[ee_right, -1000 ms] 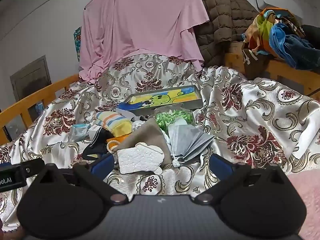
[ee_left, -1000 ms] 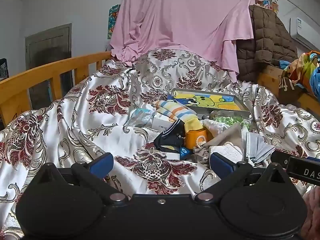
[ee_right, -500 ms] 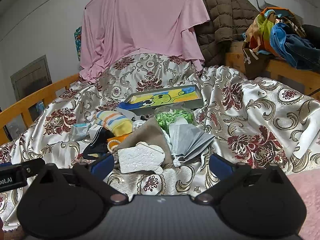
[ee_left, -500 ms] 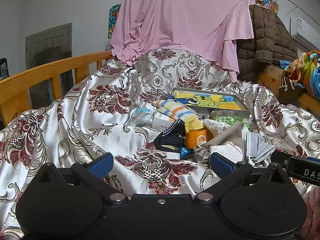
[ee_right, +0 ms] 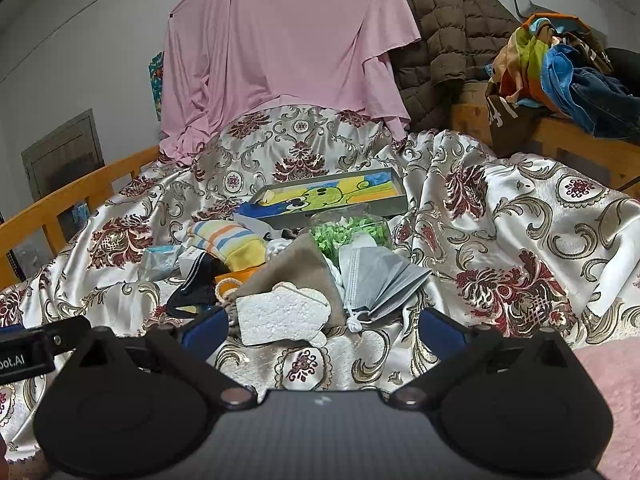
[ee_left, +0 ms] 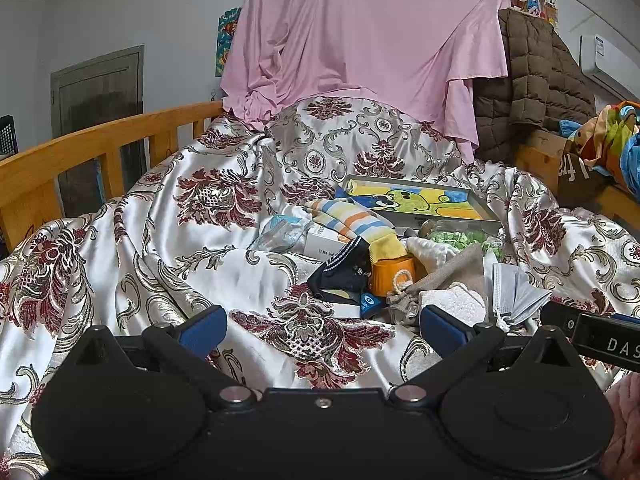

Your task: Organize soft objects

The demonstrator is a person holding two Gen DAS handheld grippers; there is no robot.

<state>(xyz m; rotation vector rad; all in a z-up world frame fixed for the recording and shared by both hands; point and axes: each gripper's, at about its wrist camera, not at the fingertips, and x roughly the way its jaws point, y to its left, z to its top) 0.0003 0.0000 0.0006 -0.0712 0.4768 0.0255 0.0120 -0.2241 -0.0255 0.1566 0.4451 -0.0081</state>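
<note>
"DAS" on right hand-held gripper (ee_left: 600, 344); "oot.AI" on left hand-held gripper (ee_right: 24, 356).

Glossy satin bedspread (ee_left: 224, 264), smooth. Matt pink cloth (ee_left: 360, 40). Rough white foam block (ee_right: 280, 314). Varnished wood rail (ee_left: 80, 148). Quilted brown jacket (ee_right: 448, 32), matt.

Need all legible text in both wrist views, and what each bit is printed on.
"DAS": cut-off white letters on the black bar of the right hand-held gripper, at the left wrist view's right edge.
"oot.AI": cut-off white letters on the black bar of the left hand-held gripper, at the right wrist view's left edge.
"24": apparently, on the brown bag by the bed frame; uncertain.
White box print: too small to read.
</note>
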